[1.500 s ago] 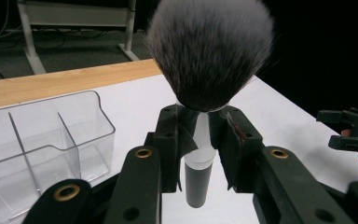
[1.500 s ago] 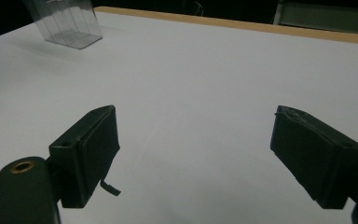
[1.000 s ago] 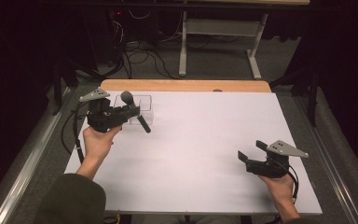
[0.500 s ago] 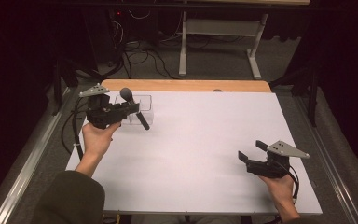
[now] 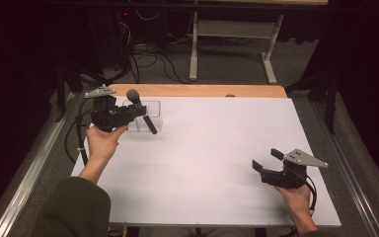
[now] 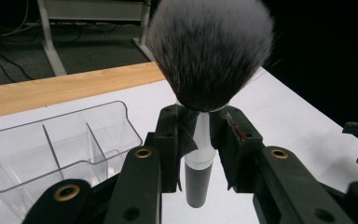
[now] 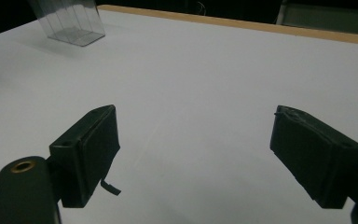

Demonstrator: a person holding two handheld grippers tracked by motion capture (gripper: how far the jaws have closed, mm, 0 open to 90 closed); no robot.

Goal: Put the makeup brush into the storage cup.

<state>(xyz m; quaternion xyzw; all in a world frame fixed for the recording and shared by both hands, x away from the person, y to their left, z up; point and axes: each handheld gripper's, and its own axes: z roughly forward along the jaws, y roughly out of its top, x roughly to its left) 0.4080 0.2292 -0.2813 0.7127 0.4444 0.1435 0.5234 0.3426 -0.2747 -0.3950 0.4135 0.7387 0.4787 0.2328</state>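
A makeup brush [image 5: 142,109] with a fluffy grey-tipped head [image 6: 212,51], a white ferrule and a dark handle is held at the back left of the table. My left gripper [image 5: 139,109] is shut on its ferrule [image 6: 200,140], bristles up and handle tilted down. Just beyond it stands a clear plastic organizer [image 5: 150,116] with several compartments [image 6: 60,144]. My right gripper [image 5: 265,159] hovers near the front right of the white table, jaws wide apart with nothing between them [image 7: 193,154].
The white tabletop [image 5: 212,158] has a wooden strip [image 5: 202,90] along its far edge. Behind the table, a desk frame [image 5: 227,44] and cables lie on dark floor. The clear organizer [image 7: 70,21] shows far off in the right gripper view.
The left gripper with the brush has shifted slightly up and toward the organizer. The right gripper has stayed in place.
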